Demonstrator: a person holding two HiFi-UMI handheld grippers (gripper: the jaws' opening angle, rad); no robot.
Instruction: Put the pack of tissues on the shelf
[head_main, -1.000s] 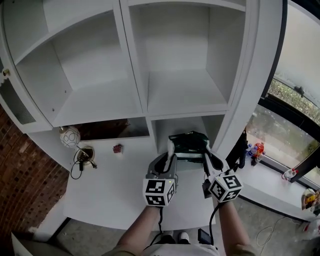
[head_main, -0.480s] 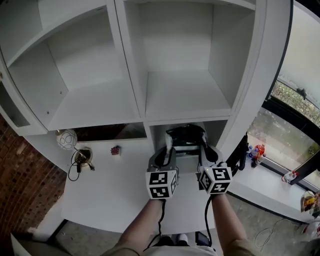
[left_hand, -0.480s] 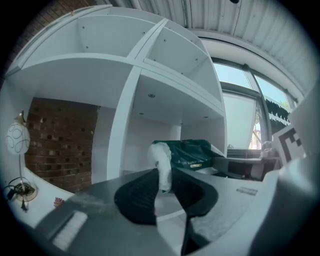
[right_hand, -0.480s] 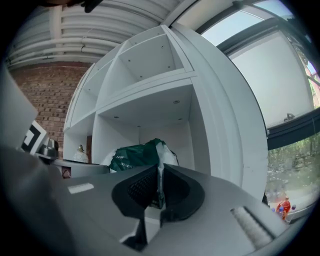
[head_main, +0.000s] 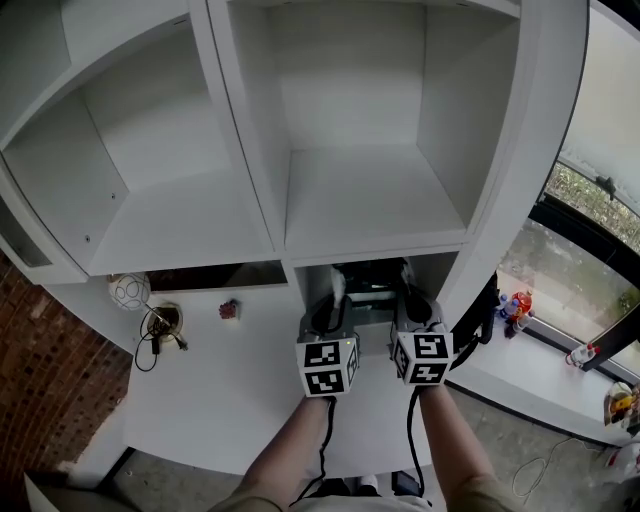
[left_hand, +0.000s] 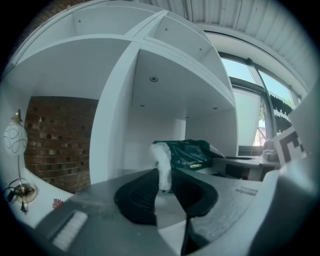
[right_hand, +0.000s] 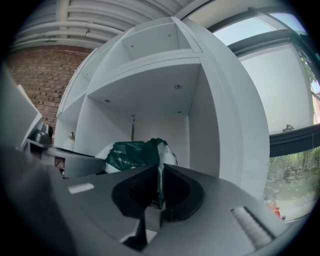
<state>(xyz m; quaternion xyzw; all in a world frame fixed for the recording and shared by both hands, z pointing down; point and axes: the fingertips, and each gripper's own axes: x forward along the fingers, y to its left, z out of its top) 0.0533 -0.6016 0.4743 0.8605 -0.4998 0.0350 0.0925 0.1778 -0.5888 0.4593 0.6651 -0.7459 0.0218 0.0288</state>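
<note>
The pack of tissues (head_main: 368, 276) is green with white ends. It hangs between my two grippers at the mouth of the low compartment of the white shelf (head_main: 375, 240), whose board hides most of it in the head view. My left gripper (head_main: 333, 300) is shut on the pack's white left end (left_hand: 162, 167). My right gripper (head_main: 412, 298) is shut on the thin wrapper edge (right_hand: 160, 175) at the pack's right end. In the left gripper view the green pack (left_hand: 187, 152) lies just past the jaws. In the right gripper view the pack (right_hand: 134, 155) sits left of the jaws.
The compartment's right wall (right_hand: 215, 150) and the upright divider (left_hand: 112, 145) stand close on either side. On the white desk (head_main: 220, 390) to the left are a round lamp (head_main: 129, 291), a coiled cable (head_main: 163, 322) and a small red thing (head_main: 230, 310). Toys (head_main: 515, 300) stand on the window sill.
Both grippers have moved forward with the pack, which has slid further under the shelf board into the low compartment. Both grips look unchanged.
</note>
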